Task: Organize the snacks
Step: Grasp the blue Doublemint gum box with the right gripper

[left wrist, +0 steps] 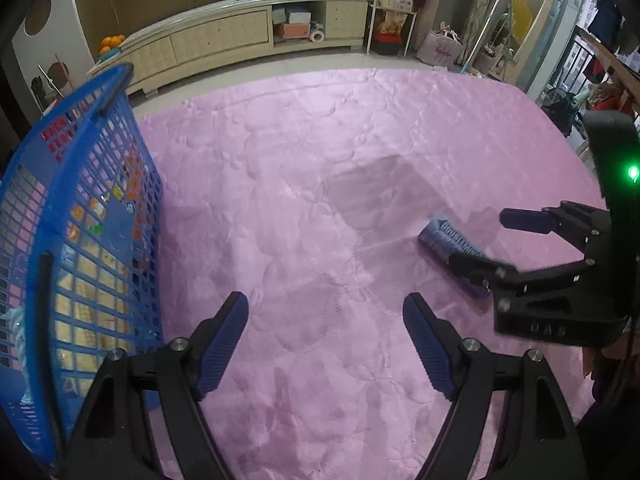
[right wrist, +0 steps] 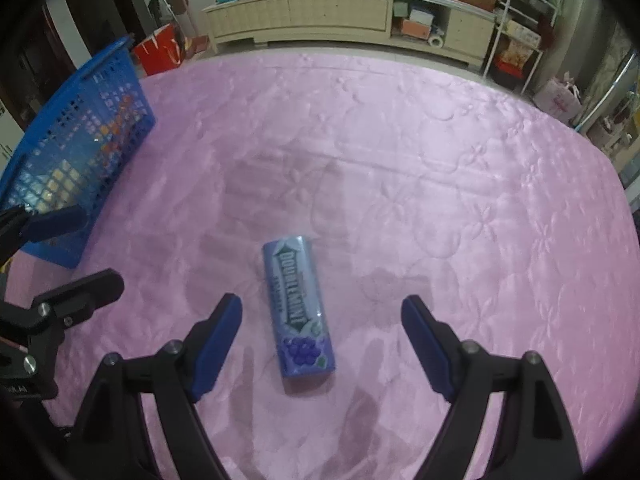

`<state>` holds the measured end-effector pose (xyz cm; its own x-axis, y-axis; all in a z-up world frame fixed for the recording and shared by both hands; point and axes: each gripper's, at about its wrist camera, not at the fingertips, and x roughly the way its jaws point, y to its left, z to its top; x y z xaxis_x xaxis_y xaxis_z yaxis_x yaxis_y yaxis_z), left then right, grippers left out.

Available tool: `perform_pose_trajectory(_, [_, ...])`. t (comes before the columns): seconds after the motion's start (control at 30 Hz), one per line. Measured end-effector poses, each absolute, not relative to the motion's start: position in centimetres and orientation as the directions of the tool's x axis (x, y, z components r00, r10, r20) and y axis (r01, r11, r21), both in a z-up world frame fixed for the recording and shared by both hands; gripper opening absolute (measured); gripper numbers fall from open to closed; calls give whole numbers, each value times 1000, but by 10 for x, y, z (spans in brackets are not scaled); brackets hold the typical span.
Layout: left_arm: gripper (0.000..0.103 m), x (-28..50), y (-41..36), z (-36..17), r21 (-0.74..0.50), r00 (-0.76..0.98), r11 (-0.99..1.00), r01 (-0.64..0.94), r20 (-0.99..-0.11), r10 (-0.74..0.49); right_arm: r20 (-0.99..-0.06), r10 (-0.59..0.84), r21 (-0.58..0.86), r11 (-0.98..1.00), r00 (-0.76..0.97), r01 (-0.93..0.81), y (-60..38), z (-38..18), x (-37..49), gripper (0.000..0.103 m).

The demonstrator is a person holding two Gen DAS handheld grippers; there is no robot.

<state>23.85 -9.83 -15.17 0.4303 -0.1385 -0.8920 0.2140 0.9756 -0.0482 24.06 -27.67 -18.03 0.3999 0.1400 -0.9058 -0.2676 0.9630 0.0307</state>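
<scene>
A purple Doublemint gum pack (right wrist: 298, 310) lies flat on the pink quilt, lengthwise between the open fingers of my right gripper (right wrist: 322, 312), which hovers over it without touching. In the left wrist view the same pack (left wrist: 446, 246) shows at the right, partly hidden by the right gripper (left wrist: 486, 240). My left gripper (left wrist: 326, 312) is open and empty over bare quilt, just right of the blue mesh basket (left wrist: 100, 184). The basket holds several snack packs and also shows in the right wrist view (right wrist: 76, 148) at far left.
The pink quilt (right wrist: 420, 160) covers the whole work surface. Beyond its far edge stand a long cream cabinet (right wrist: 340, 12), a red bag (right wrist: 158, 54) and a white rack (right wrist: 520, 36). The left gripper's body (right wrist: 52, 312) sits at the left edge.
</scene>
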Motion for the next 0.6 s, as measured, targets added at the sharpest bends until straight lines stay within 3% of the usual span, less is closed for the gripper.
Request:
perform_pose_trajectory(0.07, [78, 239, -99, -154, -41, 429, 975, 217, -894, -132, -909, 155, 55, 965, 387, -258, -279, -184, 244, 63])
perform_pose_trajectory(0.27, [78, 240, -103, -155, -28, 434, 974, 226, -892, -127, -915, 175, 75, 958, 362, -275, -275, -191, 247, 62])
perform_pose_trajectory(0.33, [78, 241, -104, -156, -31, 435, 974, 225, -891, -129, -917, 166, 62, 957, 362, -283, -271, -193, 246, 55])
perform_pose_trajectory(0.4, [78, 242, -104, -155, -35, 437, 975, 221, -890, -131, -916, 166, 56, 954, 364, -294, -269, -193, 245, 38])
perform_pose_trajectory(0.6, [78, 234, -95, -140, -66, 454, 975, 213, -877, -158, -915, 186, 76, 951, 358, -300, -265, -187, 239, 35])
